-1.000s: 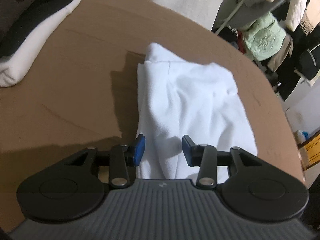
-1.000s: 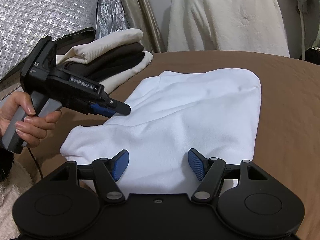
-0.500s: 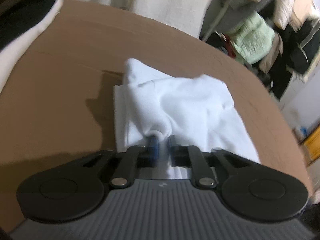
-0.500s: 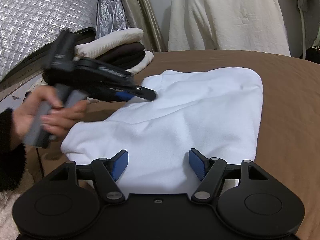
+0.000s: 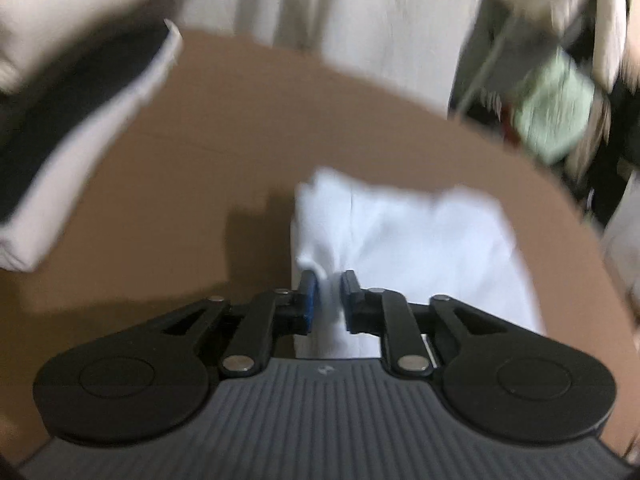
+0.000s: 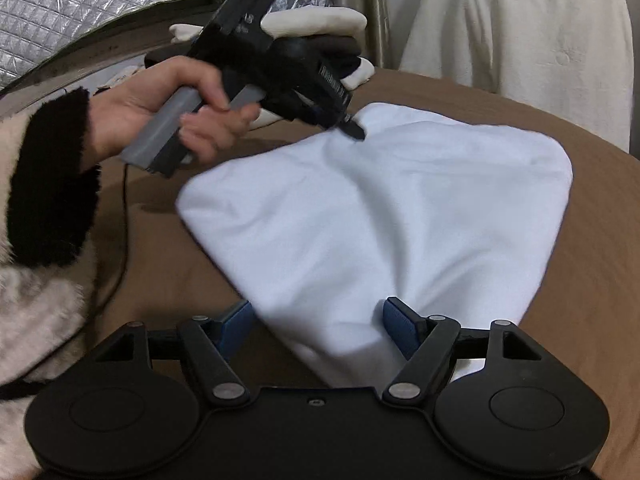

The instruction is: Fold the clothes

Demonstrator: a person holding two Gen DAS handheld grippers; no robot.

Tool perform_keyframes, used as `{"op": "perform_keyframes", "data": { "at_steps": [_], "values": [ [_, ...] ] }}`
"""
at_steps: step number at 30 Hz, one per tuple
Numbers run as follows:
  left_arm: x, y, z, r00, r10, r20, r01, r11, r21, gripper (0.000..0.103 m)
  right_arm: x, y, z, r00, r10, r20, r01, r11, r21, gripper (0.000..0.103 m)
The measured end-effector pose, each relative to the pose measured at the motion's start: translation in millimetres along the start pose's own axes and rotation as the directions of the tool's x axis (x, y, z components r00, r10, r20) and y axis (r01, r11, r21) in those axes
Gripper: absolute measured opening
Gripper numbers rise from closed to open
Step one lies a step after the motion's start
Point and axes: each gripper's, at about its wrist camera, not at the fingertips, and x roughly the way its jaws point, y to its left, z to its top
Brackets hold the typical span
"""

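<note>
- White garment (image 6: 384, 216) lies on the brown table (image 6: 592, 264).
- Left gripper (image 5: 328, 292): jaws easing apart, a bunched fold pinched between them.
- Right gripper (image 6: 316, 320): jaws widening, straddling the near edge, unpressed.
- Folded clothes stack (image 6: 320, 36) sits just behind.

The left wrist view is heavily motion-blurred, sharp only on the gripper's own body. The right wrist view is clearer, evenly lit indoors, with soft shadows on the brown bed cover (image 6: 592, 216). Both bend strongly at the edges.
</note>
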Motion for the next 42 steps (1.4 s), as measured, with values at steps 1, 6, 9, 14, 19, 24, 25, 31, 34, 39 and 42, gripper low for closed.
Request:
{"op": "perform_keyframes", "data": {
  "at_steps": [1, 6, 9, 14, 19, 24, 25, 31, 34, 39, 42],
  "values": [
    [-12.8, -0.7, 0.7, 0.998, 0.038, 0.054, -0.038, 0.999, 0.001, 0.022, -2.4, 4.2, 3.1, 1.0, 0.0, 0.003, 0.0, 1.0, -0.007, 0.078],
    [-54.1, -11.5, -21.8, 0.998, -0.05, -0.042, 0.054, 0.993, 0.101, 0.035, 2.6, 19.5, 23.4, 0.997, 0.027, 0.074, -0.025, 0.999, -0.029, 0.08],
    [-56.7, -32.5, -59.6, 0.986, 0.117, -0.117, -0.078, 0.953, 0.294, 0.056, 23.2, 7.7, 29.0, 0.999, 0.036, 0.015, -0.037, 0.991, 0.128, 0.081],
    [-42.5, -24.6, -87.7, 0.918, 0.302, -0.256, -0.211, 0.921, 0.329, 0.056, 2.8, 4.1, 1.2, 0.991, 0.074, -0.11, -0.059, 0.989, 0.135, 0.081],
    [-50.4, -21.1, -81.8, 0.925, 0.322, -0.202, -0.258, 0.922, 0.289, 0.054, -46.6, -9.2, -8.7, 0.973, 0.195, -0.124, -0.172, 0.97, 0.171, 0.081],
    [-87.2, -30.3, -76.6, 0.98, 0.2, -0.005, -0.193, 0.948, 0.252, 0.053, -53.5, -25.0, -1.3, 0.998, -0.056, 0.034, 0.05, 0.984, 0.173, 0.081],
    [-88.1, -28.4, -76.0, 0.989, 0.15, -0.007, -0.144, 0.962, 0.234, 0.054, -47.6, -27.9, -2.8, 0.993, -0.111, 0.048, 0.101, 0.979, 0.177, 0.081],
    [-42.3, -15.9, -89.2, 0.946, 0.193, -0.259, -0.129, 0.961, 0.244, 0.063, -23.3, -36.5, -40.1, 0.961, -0.274, -0.031, 0.275, 0.948, 0.16, 0.052],
    [-29.4, -4.0, -87.1, 0.921, 0.226, -0.318, -0.173, 0.967, 0.188, 0.067, -36.3, -51.6, -52.6, 0.976, -0.209, -0.066, 0.22, 0.939, 0.266, 0.042],
    [-39.1, -13.9, -88.6, 0.915, 0.311, -0.258, -0.239, 0.931, 0.275, 0.067, -43.2, -44.0, -55.5, 0.965, -0.238, -0.108, 0.256, 0.944, 0.209, 0.041],
    [-39.5, -15.4, -87.2, 0.912, 0.327, -0.25, -0.246, 0.92, 0.306, 0.066, -54.5, -34.8, -50.6, 0.972, -0.226, -0.066, 0.234, 0.954, 0.19, 0.015]
  ]
}}
